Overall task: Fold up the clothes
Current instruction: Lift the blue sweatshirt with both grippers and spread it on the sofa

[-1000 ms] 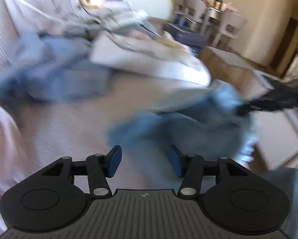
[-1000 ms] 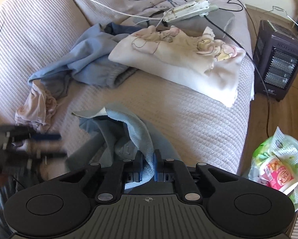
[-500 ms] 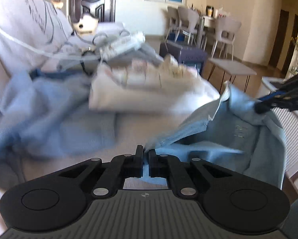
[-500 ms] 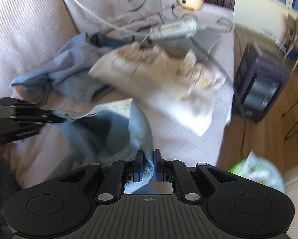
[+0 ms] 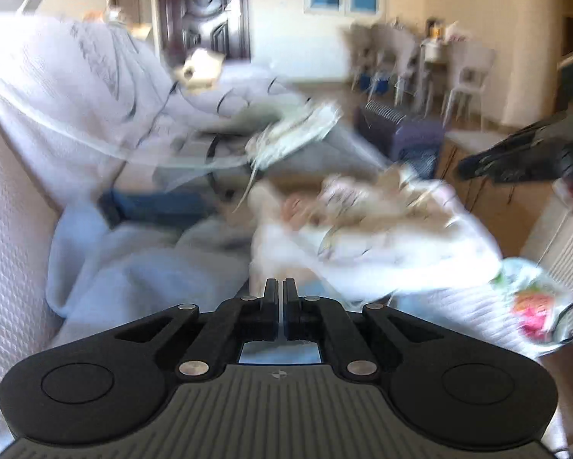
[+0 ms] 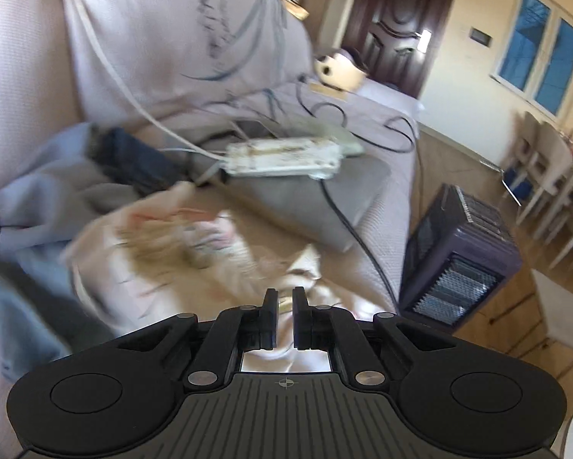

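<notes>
Two black grippers, left gripper (image 5: 280,298) and right gripper (image 6: 285,306), both closed above rumpled cream cloth (image 6: 164,252)

You're looking through two bright, daylit fisheye views bowed and dark at the corners, with heavy motion blur smearing the clothes (image 5: 382,229) while each camera's own gripper body stays sharp.

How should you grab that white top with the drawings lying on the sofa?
Take the white top by its loose crumpled edge near the sofa front, coming from above and the front; that edge stands up in folds, while its far side lies by the power strip.
</notes>
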### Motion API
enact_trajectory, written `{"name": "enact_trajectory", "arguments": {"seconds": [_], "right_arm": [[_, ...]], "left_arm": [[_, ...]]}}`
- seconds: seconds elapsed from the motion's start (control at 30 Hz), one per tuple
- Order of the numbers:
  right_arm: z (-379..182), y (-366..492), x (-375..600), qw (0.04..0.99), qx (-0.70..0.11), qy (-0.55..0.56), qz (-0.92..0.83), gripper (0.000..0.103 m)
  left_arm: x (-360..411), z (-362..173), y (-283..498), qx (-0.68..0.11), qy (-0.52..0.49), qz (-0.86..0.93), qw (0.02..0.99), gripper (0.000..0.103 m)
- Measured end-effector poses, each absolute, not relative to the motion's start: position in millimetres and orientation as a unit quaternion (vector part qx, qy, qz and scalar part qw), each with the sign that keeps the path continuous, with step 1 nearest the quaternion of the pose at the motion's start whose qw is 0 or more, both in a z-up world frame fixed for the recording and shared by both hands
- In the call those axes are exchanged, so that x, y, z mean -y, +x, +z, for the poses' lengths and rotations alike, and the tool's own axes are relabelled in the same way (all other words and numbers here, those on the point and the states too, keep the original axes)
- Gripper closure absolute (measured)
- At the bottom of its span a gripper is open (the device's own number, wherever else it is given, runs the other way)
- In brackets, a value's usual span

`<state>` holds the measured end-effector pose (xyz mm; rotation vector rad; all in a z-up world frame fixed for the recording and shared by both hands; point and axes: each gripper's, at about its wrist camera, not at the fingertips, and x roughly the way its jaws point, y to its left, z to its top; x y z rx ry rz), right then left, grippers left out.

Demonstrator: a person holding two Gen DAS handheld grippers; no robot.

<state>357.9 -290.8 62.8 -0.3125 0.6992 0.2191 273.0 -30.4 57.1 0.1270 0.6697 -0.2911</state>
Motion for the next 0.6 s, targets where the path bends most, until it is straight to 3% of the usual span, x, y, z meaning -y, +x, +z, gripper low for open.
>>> {"name": "enact_trajectory", "arguments": {"seconds": [0.07, 0.13, 0.2, 0.27, 0.33, 0.4, 0.47, 0.53, 0.6], "right_arm": [[54.9, 367.6, 295.9, 0.914, -0.368, -0.122, 0.117, 0.096], [50.9, 362.9, 295.7, 0.905, -0.384, -0.114, 0.142, 0.095], [46.0, 349.7, 293.7, 0.891, -0.405, -0.109, 0.175, 0.091], [40.1, 332.6, 292.6, 0.877, -0.425, -0.102, 0.199, 0.086], [32.5, 316.5, 289.3, 0.868, -0.435, -0.095, 0.222, 0.061], [19.8, 303.7, 278.9, 0.859, -0.437, -0.113, 0.24, 0.048], [4.2, 294.3, 264.7, 0.852, -0.439, -0.139, 0.25, 0.048], [-14.6, 291.8, 251.2, 0.842, -0.45, -0.168, 0.247, 0.052], [-31.7, 292.2, 241.2, 0.835, -0.458, -0.195, 0.235, 0.063]], "left_arm": [[22.5, 42.7, 284.7, -0.358, 0.051, -0.113, 0.926, 0.098], [8.9, 38.5, 279.9, -0.375, 0.026, -0.111, 0.92, 0.086], [-2.7, 36.0, 272.6, -0.385, 0.009, -0.104, 0.917, 0.057], [-7.6, 34.2, 264.9, -0.385, 0.004, -0.108, 0.917, 0.052], [-10.3, 31.9, 262.0, -0.386, -0.004, -0.112, 0.916, 0.035], [-1.1, 26.2, 270.2, -0.383, -0.012, -0.121, 0.916, 0.032], [10.8, 18.4, 280.2, -0.383, -0.013, -0.131, 0.914, 0.032], [25.4, 7.0, 289.5, -0.39, 0.002, -0.125, 0.912, 0.039], [27.7, 7.5, 286.2, -0.389, -0.005, -0.132, 0.912, 0.086]]}}
